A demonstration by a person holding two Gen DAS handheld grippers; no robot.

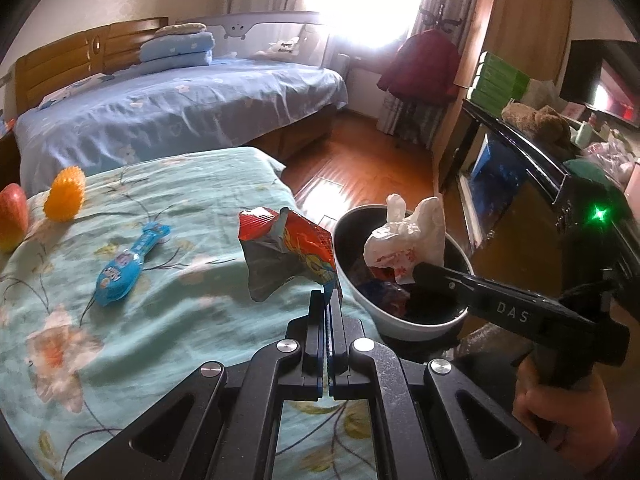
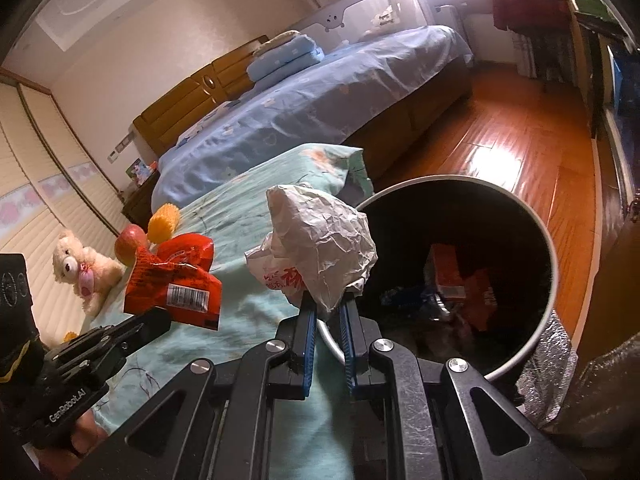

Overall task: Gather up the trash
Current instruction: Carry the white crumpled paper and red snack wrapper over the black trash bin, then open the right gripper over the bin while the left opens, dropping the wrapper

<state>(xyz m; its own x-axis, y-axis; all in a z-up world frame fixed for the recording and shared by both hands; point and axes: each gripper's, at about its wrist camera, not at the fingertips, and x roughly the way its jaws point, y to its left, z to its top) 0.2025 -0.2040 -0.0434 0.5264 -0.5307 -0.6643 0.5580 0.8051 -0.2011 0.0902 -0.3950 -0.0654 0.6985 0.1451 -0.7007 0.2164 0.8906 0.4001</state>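
My left gripper (image 1: 327, 300) is shut on a red and silver snack wrapper (image 1: 286, 250), held above the edge of the teal floral cloth (image 1: 160, 320). It also shows in the right wrist view (image 2: 172, 280). My right gripper (image 2: 328, 304) is shut on a crumpled white plastic bag (image 2: 320, 248), held over the near rim of the round trash bin (image 2: 548, 280). The bag also shows in the left wrist view (image 1: 404, 240), above the bin (image 1: 400, 324). The bin holds several wrappers. A blue wrapper (image 1: 128, 264) lies on the cloth.
An apple (image 1: 12, 216) and an orange spiky ball (image 1: 64, 196) sit at the cloth's far left. A teddy bear (image 2: 84, 268) lies beyond them. A blue bed (image 1: 180, 108) stands behind. A dark cabinet (image 1: 520, 152) stands right of the bin, on a wooden floor (image 1: 360, 168).
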